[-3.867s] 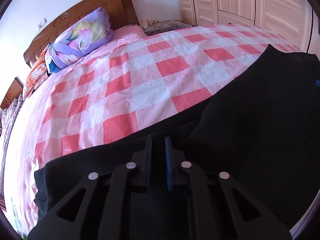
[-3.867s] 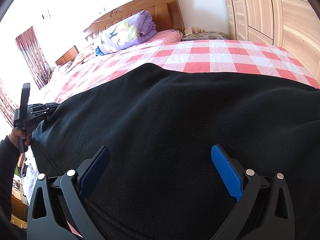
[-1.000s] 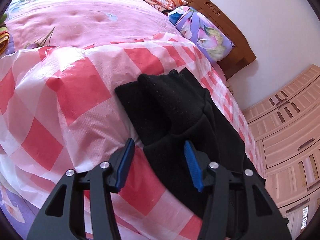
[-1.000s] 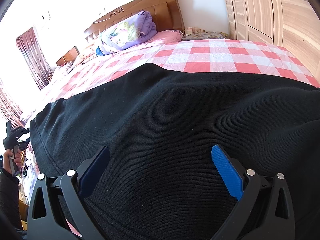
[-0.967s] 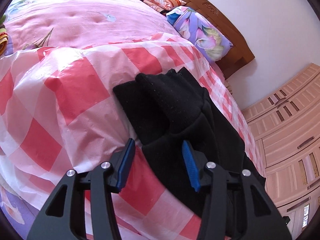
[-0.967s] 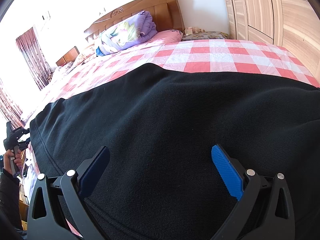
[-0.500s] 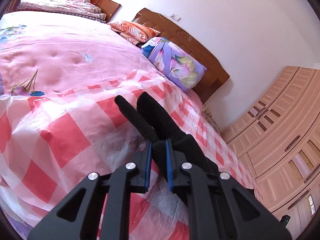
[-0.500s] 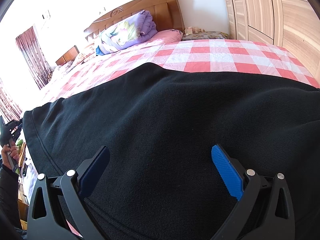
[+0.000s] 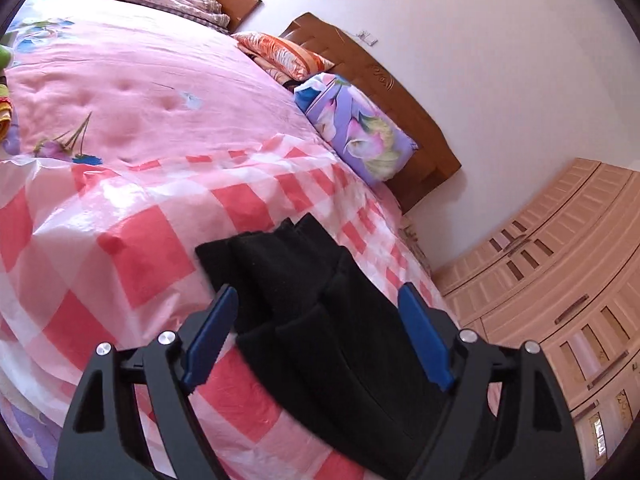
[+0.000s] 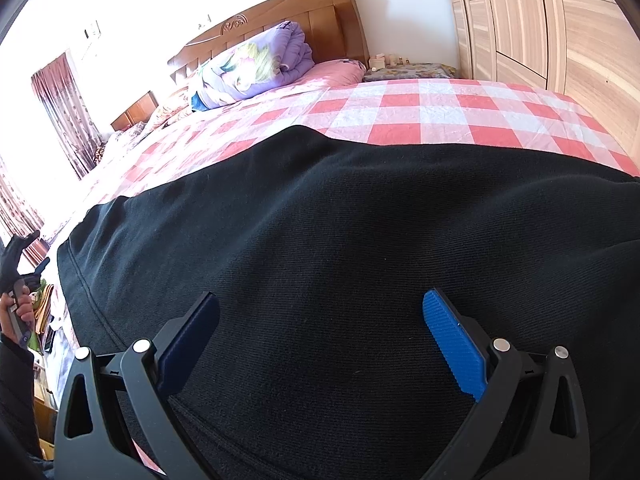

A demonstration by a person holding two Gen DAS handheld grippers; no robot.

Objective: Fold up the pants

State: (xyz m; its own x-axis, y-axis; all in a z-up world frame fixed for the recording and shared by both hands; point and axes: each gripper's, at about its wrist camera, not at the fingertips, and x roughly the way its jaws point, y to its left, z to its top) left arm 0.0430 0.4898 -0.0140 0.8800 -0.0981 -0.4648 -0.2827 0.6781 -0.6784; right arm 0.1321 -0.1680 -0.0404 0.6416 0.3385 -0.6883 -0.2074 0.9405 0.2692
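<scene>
Black pants [image 10: 360, 240] lie flat on the red-and-white checked sheet [image 10: 440, 112] of the bed. In the left wrist view the pants' leg end [image 9: 304, 288] lies in layers between my fingers. My left gripper [image 9: 316, 332] is open just above that leg end, holding nothing. My right gripper [image 10: 320, 344] is open and rests low over the wide part of the pants. The left gripper and the hand holding it also show at the left edge of the right wrist view [image 10: 18, 276].
A pink quilt [image 9: 120, 80] covers the bed's left part. A purple floral folded quilt [image 9: 356, 128] lies by the wooden headboard [image 9: 400, 100]. A wooden wardrobe [image 9: 560, 280] stands on the right. Curtains [image 10: 64, 120] hang far left.
My left gripper was shut on the leg end half a second ago; it has opened and let it go. The leg end has shifted toward the right gripper. The right gripper has not moved.
</scene>
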